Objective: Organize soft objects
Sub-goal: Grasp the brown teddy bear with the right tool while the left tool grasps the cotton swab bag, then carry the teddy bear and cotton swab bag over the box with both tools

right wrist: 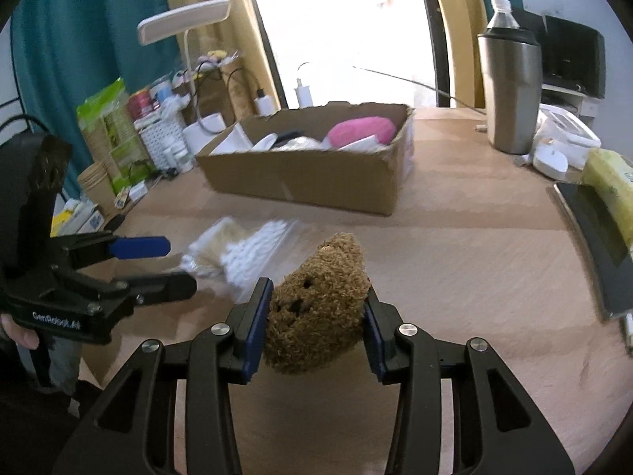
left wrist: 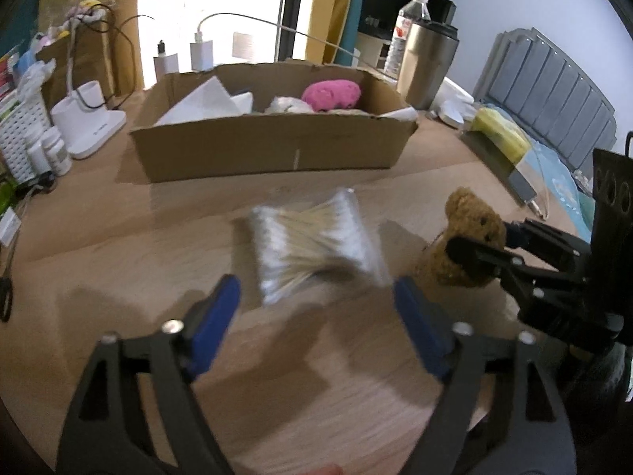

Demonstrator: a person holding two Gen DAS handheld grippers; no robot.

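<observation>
"GenRobot.AI" reads on the left gripper (right wrist: 152,263) body, seen only in right wrist view. Its fingers stand wide, released, w/ nothing between them, just short of the cotton swab bag (left wrist: 316,247) lying on the desk (left wrist: 118,237). Right gripper (right wrist: 316,308) fingers are clenched on the brown teddy bear (right wrist: 316,304), held above the desk. Cardboard box (left wrist: 273,150) sits farther back w/ a pink plush (left wrist: 331,95) inside. Left wrist view alone shows a grey headboard (left wrist: 554,95); right wrist view alone shows a white lamp (right wrist: 184,19).
</observation>
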